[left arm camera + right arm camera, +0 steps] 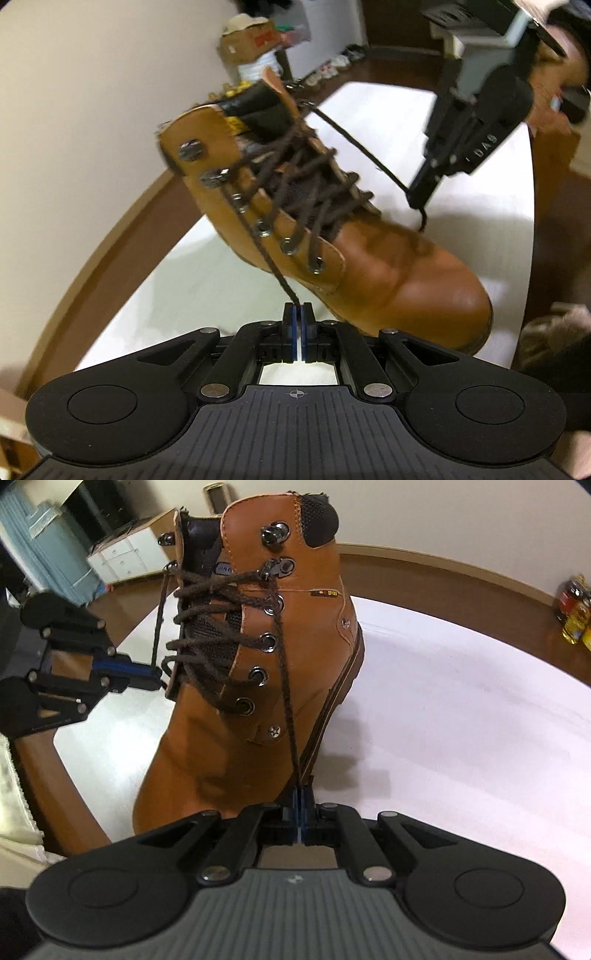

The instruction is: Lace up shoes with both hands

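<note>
We hold both brown lace ends of the tan boot with left gripper and right gripper, jaws closed on them; we pull evenly (top hooks stand bare).

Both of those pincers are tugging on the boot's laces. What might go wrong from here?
The tan leather boot looks tipped up off the white tabletop, so more pulling might topple or drag it. Each gripper, left and right, pinches only the end of the dark brown lace, so the end may slip out from between the fingers. The top metal hooks are still bare, and uneven tension could loosen the crossings below.
</note>
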### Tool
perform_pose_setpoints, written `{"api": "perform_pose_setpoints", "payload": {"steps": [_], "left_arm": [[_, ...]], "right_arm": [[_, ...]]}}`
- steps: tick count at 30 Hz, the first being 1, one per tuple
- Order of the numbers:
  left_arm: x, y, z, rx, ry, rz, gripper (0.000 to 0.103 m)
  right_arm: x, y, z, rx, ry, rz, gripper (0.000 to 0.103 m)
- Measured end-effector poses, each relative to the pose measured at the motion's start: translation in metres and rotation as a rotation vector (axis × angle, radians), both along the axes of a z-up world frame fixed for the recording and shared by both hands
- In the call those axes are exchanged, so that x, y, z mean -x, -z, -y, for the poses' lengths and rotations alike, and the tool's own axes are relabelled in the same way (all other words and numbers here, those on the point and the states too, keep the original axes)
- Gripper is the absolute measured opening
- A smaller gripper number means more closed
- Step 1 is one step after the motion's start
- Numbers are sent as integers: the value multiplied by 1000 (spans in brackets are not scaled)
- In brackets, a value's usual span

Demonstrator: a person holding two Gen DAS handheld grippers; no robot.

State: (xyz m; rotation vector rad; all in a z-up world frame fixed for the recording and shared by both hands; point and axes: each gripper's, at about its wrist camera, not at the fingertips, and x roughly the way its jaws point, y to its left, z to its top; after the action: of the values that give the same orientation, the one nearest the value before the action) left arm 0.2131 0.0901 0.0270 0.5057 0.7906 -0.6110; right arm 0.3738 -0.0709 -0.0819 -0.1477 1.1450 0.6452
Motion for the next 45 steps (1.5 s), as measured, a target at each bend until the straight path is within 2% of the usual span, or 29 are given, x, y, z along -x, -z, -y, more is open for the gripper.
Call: {"api": "perform_pose_setpoints", "payload": {"steps": [8,12,13,19,24,28,32,34,40,45], "left_arm": [[8,11,-10,56,-16,59,1],[14,17,-13,91,-31,93,2],[17,16,-14,122,-50,103,2],[36,27,-23,297,-168,180,2],[44,39,-25,374,-218,235,2],[52,50,-16,351,-232,293,1],[60,51,-6,316,-271,341,1],[68,43,-3,292,-333,357,1],[95,23,16,225,-436,337,1],[117,10,34,161,-542,311,2]], "right_arm": [[1,7,-14,12,23,12,2],[7,5,-10,13,18,71,2],[9,7,-6,2,27,83,2],[17,22,21,-190,126,117,2],[20,37,38,-356,192,118,2],[22,45,42,-432,208,149,2],[20,45,44,-458,201,191,2],[23,44,47,-469,204,210,2],[43,45,56,-493,198,269,4],[65,47,83,-589,243,269,9]]}}
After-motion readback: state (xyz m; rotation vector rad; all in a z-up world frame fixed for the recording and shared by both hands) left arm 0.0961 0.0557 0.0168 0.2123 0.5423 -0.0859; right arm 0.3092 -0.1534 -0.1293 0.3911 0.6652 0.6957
